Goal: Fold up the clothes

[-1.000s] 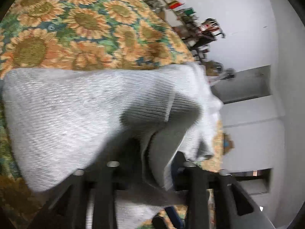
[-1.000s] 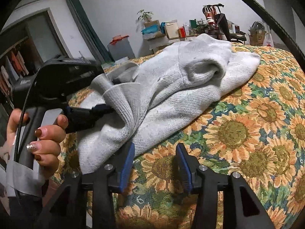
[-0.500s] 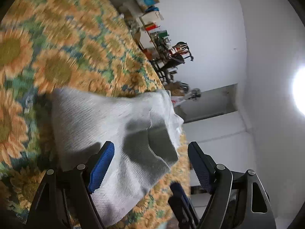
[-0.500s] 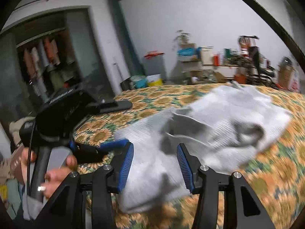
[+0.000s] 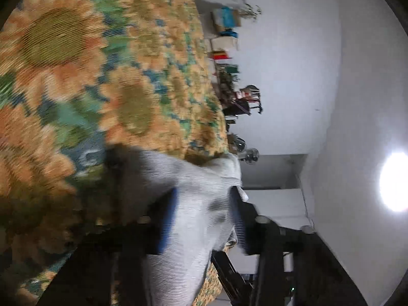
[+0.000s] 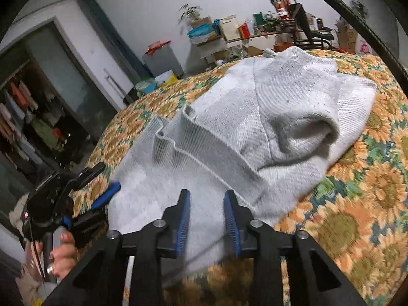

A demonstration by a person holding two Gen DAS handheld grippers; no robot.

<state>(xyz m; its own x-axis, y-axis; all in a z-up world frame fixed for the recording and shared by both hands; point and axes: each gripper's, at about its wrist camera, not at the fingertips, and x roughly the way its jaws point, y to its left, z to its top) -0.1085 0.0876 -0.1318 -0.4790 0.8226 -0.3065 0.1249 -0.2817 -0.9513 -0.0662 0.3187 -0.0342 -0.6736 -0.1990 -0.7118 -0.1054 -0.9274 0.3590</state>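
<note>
A light grey knit sweater (image 6: 280,107) lies crumpled on a sunflower-print bedspread (image 6: 357,204), its ribbed hem folded over near the middle. My right gripper (image 6: 207,216) is over the sweater's near edge. Its jaws are closing with flat cloth in the gap, and the blue pads stand apart from it. My left gripper (image 6: 102,181), held by a hand (image 6: 62,250), is at the sweater's left edge. In the blurred left wrist view the sweater (image 5: 199,204) bulges up between the left gripper (image 5: 204,219), whose jaws are closing around it.
The bedspread (image 5: 63,51) stretches away past the sweater. A cluttered table (image 6: 229,28) and a black chair (image 6: 308,30) stand at the far wall. A grey bin (image 6: 163,56) stands by the wall, and an open wardrobe (image 6: 30,117) is at the left.
The left gripper dropped the bunched cloth, opened wide, swung along the bed and now narrows around the sweater's edge. The right gripper moved from the bare bedspread onto the sweater and its jaws narrowed.
</note>
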